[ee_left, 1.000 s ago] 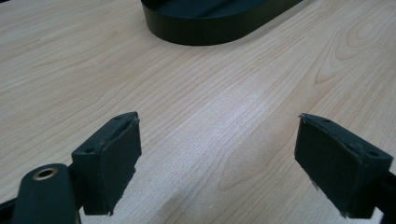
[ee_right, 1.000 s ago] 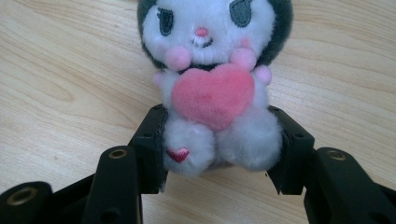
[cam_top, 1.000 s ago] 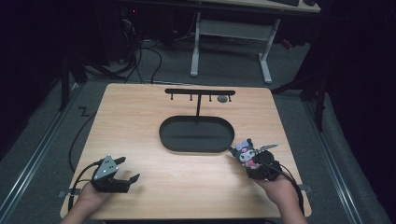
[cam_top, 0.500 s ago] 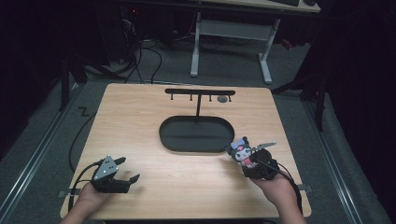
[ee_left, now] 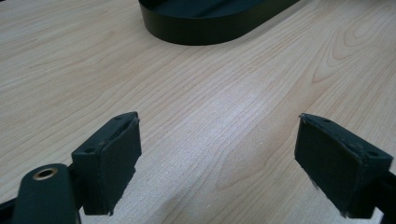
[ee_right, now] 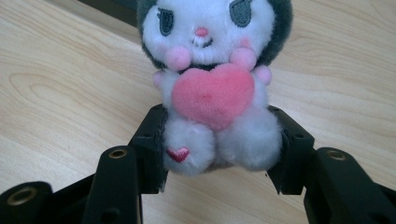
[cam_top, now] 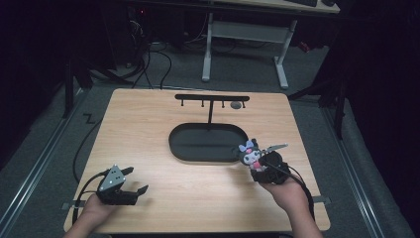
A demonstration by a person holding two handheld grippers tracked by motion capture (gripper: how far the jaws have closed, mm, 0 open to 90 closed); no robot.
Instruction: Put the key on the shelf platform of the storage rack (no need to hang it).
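Between the right gripper (ee_right: 219, 154) jaws sits a plush doll (ee_right: 212, 79) — pinched at its legs, drawn back from the black tray (cam_top: 208, 143) — while the left gripper (ee_left: 219, 161) gapes wide, empty.

The table (ee_left: 233, 116) showed pale wood grain, smooth and softly matt. The plush toy (ee_right: 212, 93), centre frame, was fluffy cloth with embroidered features. The oval tray (ee_left: 205, 28), top of frame, looked matt black, as did the gripper pads (ee_left: 112, 163).
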